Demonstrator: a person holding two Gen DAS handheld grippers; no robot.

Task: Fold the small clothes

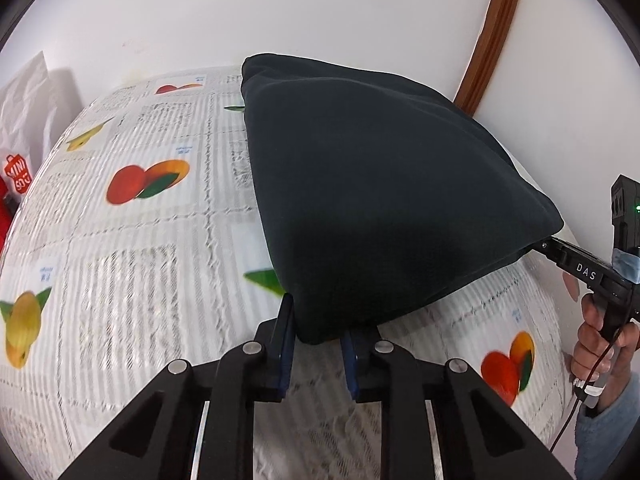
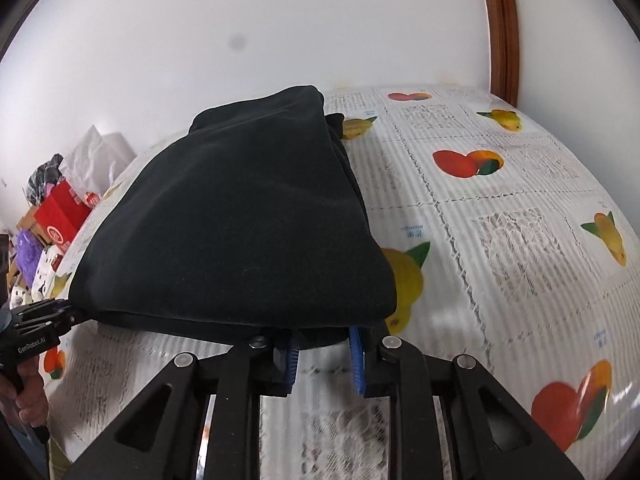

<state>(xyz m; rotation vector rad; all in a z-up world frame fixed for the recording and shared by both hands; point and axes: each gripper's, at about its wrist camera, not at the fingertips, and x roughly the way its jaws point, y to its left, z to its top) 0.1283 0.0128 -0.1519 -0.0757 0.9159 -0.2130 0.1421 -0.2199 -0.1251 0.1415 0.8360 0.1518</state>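
Black garment [image 1: 384,200]: folded dark cloth, lifted at its near edge above the fruit-print tabletop [image 1: 132,264].
Left gripper [image 1: 318,340]: fingers clamped on its bottom corner.
Right gripper [image 2: 324,344]: fingers clamped on its edge, tips hidden under cloth.
Red bag [image 2: 60,216]: left edge, contents unclear.

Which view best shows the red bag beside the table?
Right wrist view: the red bag stands whole among clutter left of the table. The left wrist view catches only a sliver at its left edge.
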